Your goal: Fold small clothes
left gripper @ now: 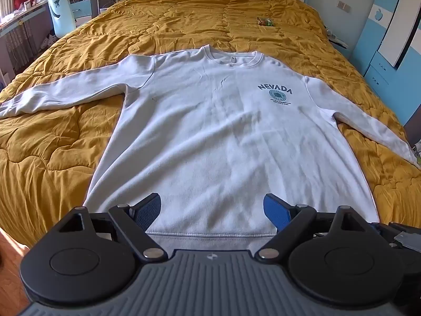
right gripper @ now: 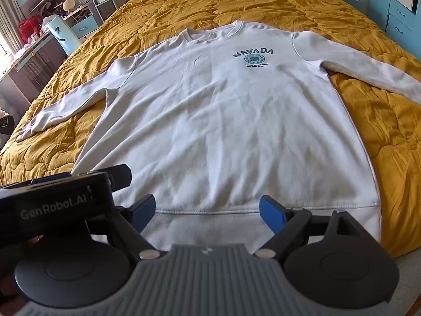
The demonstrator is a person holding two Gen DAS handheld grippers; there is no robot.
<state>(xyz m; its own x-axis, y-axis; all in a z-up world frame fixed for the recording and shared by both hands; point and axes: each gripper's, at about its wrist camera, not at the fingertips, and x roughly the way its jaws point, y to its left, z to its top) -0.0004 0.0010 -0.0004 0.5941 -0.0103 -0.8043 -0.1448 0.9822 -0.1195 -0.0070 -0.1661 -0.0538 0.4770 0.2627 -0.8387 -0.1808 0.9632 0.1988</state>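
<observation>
So there's a white long-sleeve sweatshirt (left gripper: pixel 223 137) lying flat and face up on a mustard-yellow quilted bedspread (left gripper: pixel 52 142), both sleeves spread out to the sides, neckline toward the far end of the bed and the ribbed hem at the near edge. It's got a dark "NEVADA" print (left gripper: pixel 275 89) with a round teal badge under it on one side of the chest. The left gripper (left gripper: pixel 212 212) hangs just above the hem, its blue-padded jaws spread wide apart with nothing between them except the view of fabric below, not pinching anything. Same deal for the right gripper (right gripper: pixel 206 212): jaws wide apart, over the hem band, holding nothing. In the right wrist view the left gripper's black body with "GenRobot.AI" on it sits just beside on the left. Farther up the bed there's a small colourful packet (left gripper: pixel 265 21) well away from the sweatshirt. A light blue chair (left gripper: pixel 61 13) stands beside the bed.
</observation>
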